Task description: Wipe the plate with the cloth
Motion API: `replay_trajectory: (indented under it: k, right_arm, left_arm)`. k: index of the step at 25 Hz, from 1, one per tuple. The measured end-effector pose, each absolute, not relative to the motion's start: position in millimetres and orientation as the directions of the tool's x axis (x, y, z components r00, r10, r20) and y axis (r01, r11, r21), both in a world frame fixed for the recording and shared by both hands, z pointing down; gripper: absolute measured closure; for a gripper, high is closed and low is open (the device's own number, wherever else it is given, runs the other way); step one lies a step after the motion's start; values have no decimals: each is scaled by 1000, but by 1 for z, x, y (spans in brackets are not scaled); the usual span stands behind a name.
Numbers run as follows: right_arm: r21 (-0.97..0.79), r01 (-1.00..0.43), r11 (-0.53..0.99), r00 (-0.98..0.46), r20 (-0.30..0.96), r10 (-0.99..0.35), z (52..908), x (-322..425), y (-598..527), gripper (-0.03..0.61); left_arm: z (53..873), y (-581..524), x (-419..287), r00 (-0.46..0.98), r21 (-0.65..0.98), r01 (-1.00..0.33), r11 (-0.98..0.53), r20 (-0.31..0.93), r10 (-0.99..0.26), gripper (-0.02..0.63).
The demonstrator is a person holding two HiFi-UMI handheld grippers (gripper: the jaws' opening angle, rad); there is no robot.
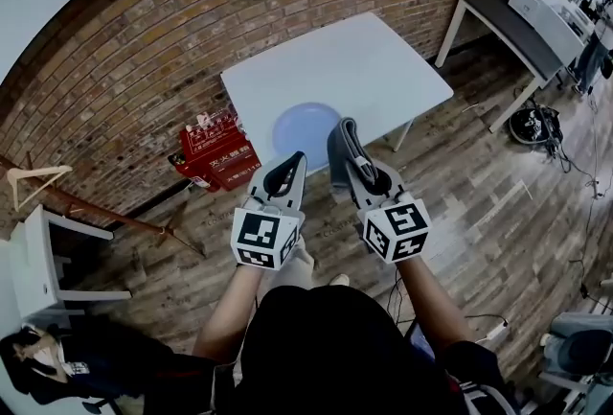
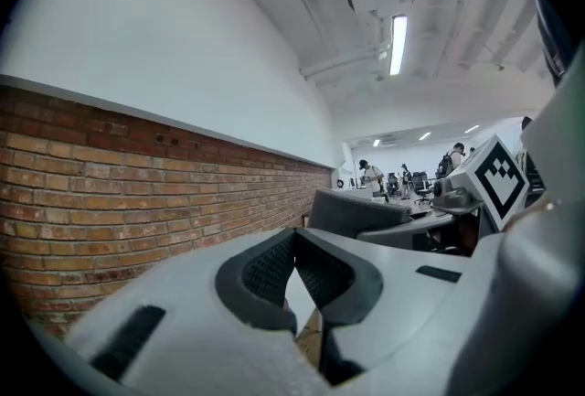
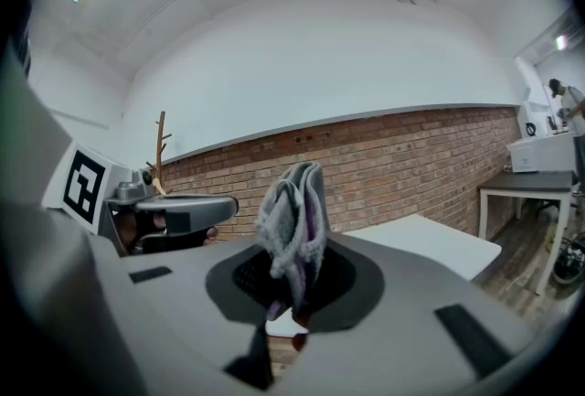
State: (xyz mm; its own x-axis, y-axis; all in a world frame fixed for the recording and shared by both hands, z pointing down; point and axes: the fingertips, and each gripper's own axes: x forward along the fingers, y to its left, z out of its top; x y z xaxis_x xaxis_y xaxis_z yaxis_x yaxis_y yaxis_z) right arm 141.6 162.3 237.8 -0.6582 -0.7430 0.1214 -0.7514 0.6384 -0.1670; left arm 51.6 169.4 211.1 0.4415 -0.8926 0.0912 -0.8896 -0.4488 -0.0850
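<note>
Grey folded cloth (image 3: 292, 207) clamped in the right gripper (image 3: 291, 289), at the right edge of a pale blue round plate (image 1: 305, 127).
In the head view the plate lies at frame centre on the white rectangular table (image 1: 383, 68), its lower rim covered by both grippers and the cloth. The cloth's lower end disappears between the right gripper's dark pads, which pinch it; the rest stands up past the tips. The left gripper (image 2: 293, 248), at the plate's lower left, has its jaws closed together, holding nothing.
</note>
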Motion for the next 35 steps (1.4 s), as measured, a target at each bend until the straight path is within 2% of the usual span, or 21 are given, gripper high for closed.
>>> replay_trajectory:
  k: [17,35]
  right_arm:
    - [-173,-736,654,-677,176,-715,250,106,85,528]
    - [-171,-759,628,-650,235,-722,253,38,-23,528]
  left_arm:
    - [230,88,23,440,-47,-892,-450,137,-887,597]
    - [241,-24,-46,483,39,-874,-484,164,-860,597]
